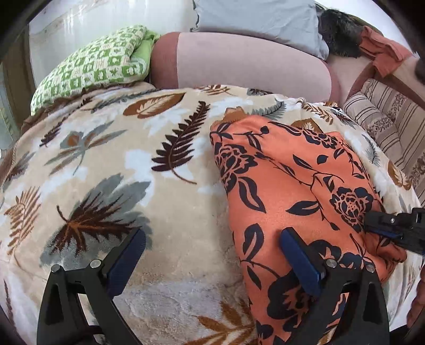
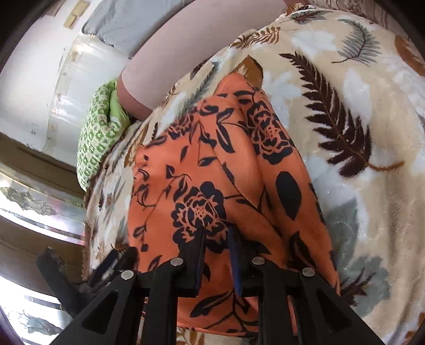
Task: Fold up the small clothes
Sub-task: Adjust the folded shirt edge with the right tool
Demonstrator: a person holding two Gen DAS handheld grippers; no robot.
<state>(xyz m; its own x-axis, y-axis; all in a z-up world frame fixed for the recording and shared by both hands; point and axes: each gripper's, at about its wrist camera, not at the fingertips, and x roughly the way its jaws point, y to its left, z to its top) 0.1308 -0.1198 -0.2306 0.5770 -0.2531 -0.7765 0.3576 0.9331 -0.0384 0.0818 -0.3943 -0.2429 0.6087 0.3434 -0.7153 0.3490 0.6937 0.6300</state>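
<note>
An orange garment with black flowers (image 1: 292, 180) lies on a leaf-patterned blanket (image 1: 119, 159). My left gripper (image 1: 212, 244) is open just above the blanket at the garment's left edge; its right finger (image 1: 300, 262) is over the cloth and its left finger (image 1: 127, 257) over the blanket. My right gripper (image 2: 217, 238) is shut on a fold of the garment (image 2: 212, 172), its fingers pinching the cloth. It also shows at the right edge of the left wrist view (image 1: 393, 225). The left gripper shows dimly at the lower left of the right wrist view (image 2: 114, 262).
A green checked pillow (image 1: 90, 66) and a pink bolster (image 1: 239, 66) lie at the far end of the blanket. A grey pillow (image 1: 260, 21) lies behind them. A striped cushion (image 1: 385, 124) is to the right. A white wall (image 2: 34, 79) is to the left in the right wrist view.
</note>
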